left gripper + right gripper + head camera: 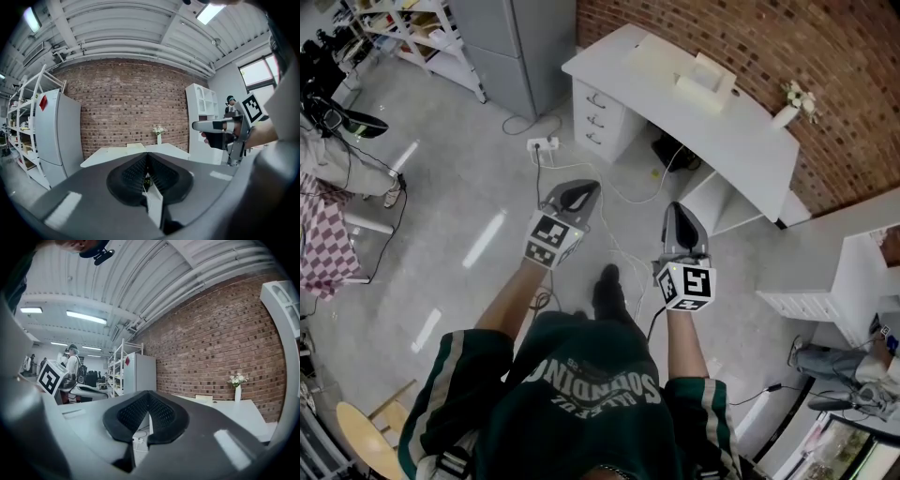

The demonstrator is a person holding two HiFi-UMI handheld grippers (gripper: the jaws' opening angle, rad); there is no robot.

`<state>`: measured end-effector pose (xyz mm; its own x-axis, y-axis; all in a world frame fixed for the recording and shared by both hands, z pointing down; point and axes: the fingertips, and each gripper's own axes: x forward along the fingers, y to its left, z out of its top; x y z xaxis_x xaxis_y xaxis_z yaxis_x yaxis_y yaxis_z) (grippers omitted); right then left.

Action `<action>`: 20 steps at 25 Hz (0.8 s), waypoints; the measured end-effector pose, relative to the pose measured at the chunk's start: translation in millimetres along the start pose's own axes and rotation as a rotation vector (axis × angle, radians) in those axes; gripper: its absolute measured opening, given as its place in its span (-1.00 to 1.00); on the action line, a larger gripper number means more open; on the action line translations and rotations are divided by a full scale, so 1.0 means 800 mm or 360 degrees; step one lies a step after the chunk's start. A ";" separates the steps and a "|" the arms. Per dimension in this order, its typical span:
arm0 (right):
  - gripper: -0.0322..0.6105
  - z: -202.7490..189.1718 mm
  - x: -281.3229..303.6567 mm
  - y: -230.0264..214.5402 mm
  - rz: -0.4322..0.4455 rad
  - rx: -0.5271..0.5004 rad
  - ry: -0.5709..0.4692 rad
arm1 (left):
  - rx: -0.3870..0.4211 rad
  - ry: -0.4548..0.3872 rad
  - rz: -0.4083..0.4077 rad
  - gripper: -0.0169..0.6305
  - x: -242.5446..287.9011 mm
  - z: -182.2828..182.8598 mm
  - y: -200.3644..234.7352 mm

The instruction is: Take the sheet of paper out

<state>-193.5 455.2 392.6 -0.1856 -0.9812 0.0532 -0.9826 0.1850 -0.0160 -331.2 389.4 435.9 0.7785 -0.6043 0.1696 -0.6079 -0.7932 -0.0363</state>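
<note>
I cannot pick out a loose sheet of paper. On the white desk [741, 141] against the brick wall lie a cream flat thing [661, 58] and a pale box [705, 82]. My left gripper [581, 189] and right gripper [678, 210] are held side by side over the floor, well short of the desk and pointing towards it. The left gripper [146, 157] is shut with nothing between its pads. In the right gripper view, the right gripper [148, 394] is shut and empty too. From the left gripper view the desk [108, 154] lies straight ahead.
A white vase of flowers [792, 105] stands at the desk's right end, with drawers [595, 117] under its left end. A power strip [542, 143] and cables lie on the floor. A grey cabinet [511, 47], a white shelf unit [853, 281] and a wooden chair [366, 431] stand around.
</note>
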 end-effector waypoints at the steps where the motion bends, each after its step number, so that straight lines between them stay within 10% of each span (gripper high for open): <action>1: -0.90 0.002 0.011 -0.006 0.0004 0.0004 -0.0003 | 0.0001 0.0001 0.0005 -0.91 0.009 0.004 0.008; 20: -0.90 0.012 0.172 -0.120 0.0063 0.0035 0.0060 | -0.0046 0.0066 0.0058 -0.91 0.172 0.029 0.093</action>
<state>-124.5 302.2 392.0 -0.2246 -0.9703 0.0898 -0.9742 0.2218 -0.0408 -265.6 245.9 433.6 0.7489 -0.6287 0.2094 -0.6405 -0.7678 -0.0146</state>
